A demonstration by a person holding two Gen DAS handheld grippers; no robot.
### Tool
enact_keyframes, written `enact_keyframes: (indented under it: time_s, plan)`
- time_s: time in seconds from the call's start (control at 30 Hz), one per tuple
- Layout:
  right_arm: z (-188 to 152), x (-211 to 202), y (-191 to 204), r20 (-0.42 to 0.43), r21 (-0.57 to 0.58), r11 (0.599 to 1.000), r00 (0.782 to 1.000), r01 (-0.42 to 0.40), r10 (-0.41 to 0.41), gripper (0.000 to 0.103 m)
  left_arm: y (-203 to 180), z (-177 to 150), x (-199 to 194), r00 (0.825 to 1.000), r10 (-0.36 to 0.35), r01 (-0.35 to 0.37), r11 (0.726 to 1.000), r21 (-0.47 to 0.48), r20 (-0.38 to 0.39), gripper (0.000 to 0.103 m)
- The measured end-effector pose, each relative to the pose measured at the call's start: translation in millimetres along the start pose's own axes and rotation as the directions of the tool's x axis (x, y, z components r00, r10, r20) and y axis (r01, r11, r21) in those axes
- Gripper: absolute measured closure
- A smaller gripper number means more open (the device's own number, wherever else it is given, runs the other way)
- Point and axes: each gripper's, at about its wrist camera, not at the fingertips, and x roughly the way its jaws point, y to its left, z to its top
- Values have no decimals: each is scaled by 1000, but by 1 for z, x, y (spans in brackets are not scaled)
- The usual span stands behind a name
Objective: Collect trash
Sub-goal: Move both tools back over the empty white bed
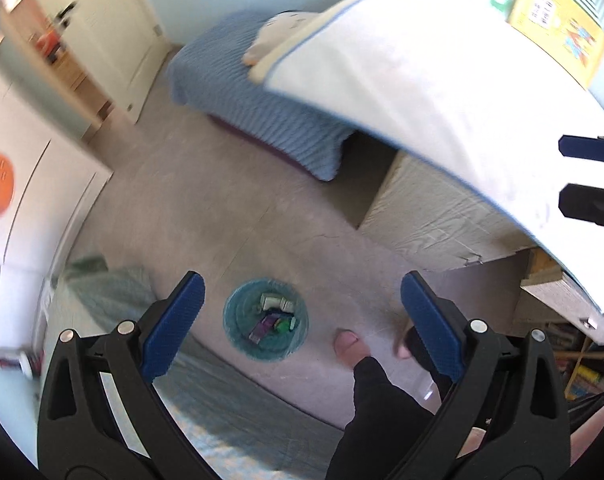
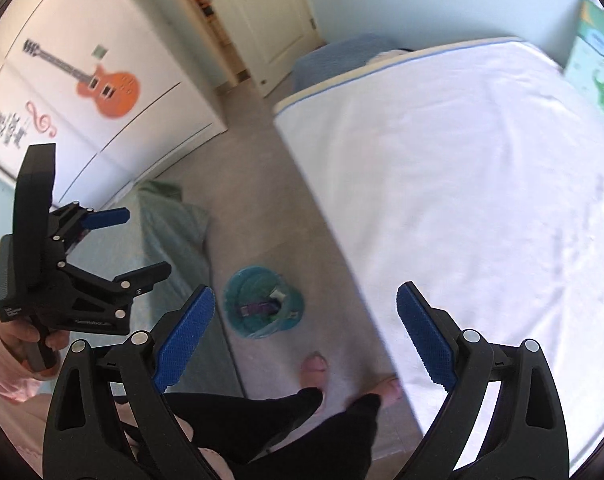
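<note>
Grippers point(image 1: 302, 312) point(image 2: 305, 312) agape above bin point(image 1: 265, 319)

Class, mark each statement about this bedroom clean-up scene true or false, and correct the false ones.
1. The teal bin stands on the floor and holds several items. True.
2. The left gripper is clamped on a wrapper. False: it is open and holds nothing.
3. The right gripper is open. True.
4. The bin sits on top of the white mattress. False: it is on the floor beside it.
5. A guitar sticker decorates the white wardrobe. True.
</note>
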Motion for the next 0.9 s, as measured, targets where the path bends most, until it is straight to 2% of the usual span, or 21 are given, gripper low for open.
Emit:
enact_keyframes:
  time_s: [0.13,0.33,0.63,0.77,0.9]
  plan:
    - [-13,-14,-27,21,66,997,999,36,-37,11,-33,17,-1,1000,5,-7,996,86,23,7]
    - [-41,-43,-71,66,171,981,992,92,-105,11,-91,47,-5,997,-51,39,976,213,54,7]
    - [-75,-79,-138,88,343,928,979,144,-184,11,-183,81,-7,991,-104,63,923,380,88,7]
    - [-92,-92,-162,87,390,907,974,160,-209,11,-225,91,-7,984,-163,116,889,443,71,7]
    - [-106,-105,-181,88,429,886,968,176,-235,11,-263,95,-10,982,-168,105,857,505,81,7]
